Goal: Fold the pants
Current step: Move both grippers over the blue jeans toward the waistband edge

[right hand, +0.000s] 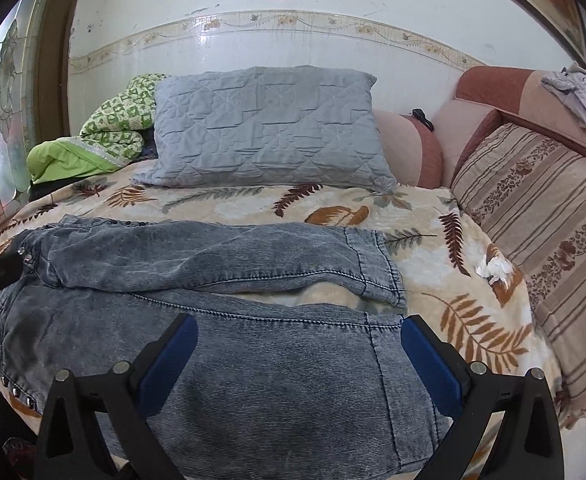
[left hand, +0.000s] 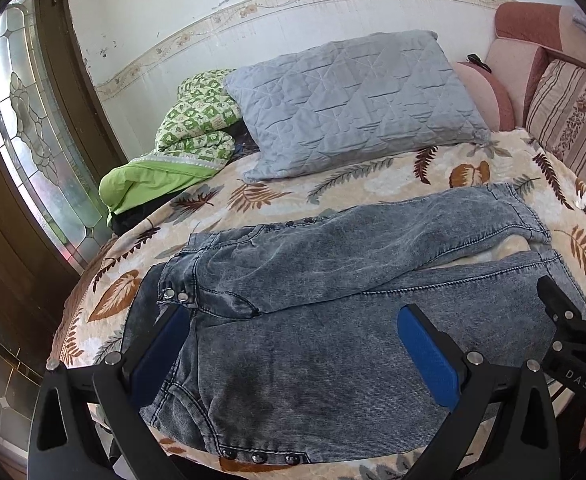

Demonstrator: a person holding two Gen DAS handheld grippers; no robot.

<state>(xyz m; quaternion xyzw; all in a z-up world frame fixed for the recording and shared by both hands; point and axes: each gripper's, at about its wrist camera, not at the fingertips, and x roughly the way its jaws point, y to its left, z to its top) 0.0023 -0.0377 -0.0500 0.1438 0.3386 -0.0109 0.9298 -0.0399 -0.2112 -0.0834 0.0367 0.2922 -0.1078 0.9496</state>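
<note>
While the jeans (left hand: 333, 300) lie flat on the bed (left hand: 333, 184), legs toward 3 o'clock, both grippers, left (left hand: 297, 356) and right (right hand: 299, 364), hover, apparently untouching, jaws spread.

Acid-washed grey jeans (left hand: 333, 280) lie spread flat on a bed with a leaf-print blanket (left hand: 373, 180), waistband to the left, legs running right (the far leg angled away from the near one). The left tool (left hand: 293, 344) hovers above the near hip, its blue-padded fingers (left hand: 427, 352) wide apart. A quilted grey pillow (left hand: 353, 104) rests behind, beside a green bundled quilt (left hand: 185, 136).
</note>
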